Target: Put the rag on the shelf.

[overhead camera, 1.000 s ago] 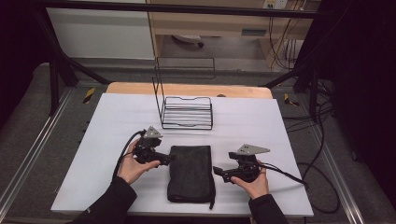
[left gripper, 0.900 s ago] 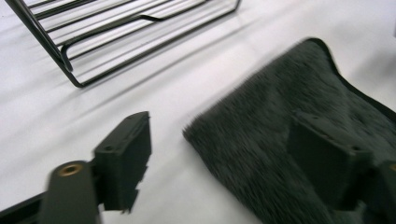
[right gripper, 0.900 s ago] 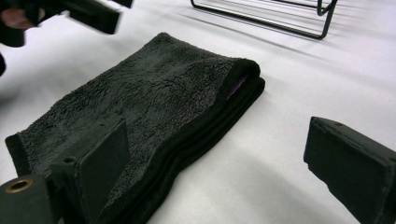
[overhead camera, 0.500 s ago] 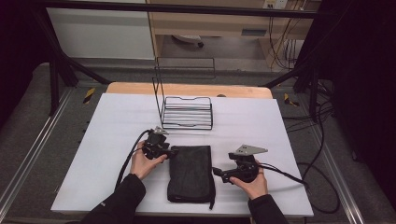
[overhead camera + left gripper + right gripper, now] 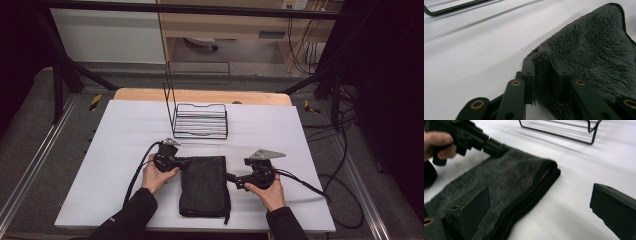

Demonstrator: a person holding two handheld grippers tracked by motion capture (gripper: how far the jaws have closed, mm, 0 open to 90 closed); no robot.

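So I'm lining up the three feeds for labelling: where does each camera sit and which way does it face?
High view: above the person's side, looking forward and down at the table; both forearms enter from below.
Left gripper view: rides the left gripper, low over the table; its jaws have just been closing on the folded towel.
Right gripper view: rides the right gripper, jaws open beside the towel's edge.
Shared: the towel and the wire rack.

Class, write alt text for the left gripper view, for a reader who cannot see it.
The left gripper has just closed its two black jaws on a fold at the edge of a dark fluffy towel lying on a white table. A bit of a black wire rack shows at the top left.
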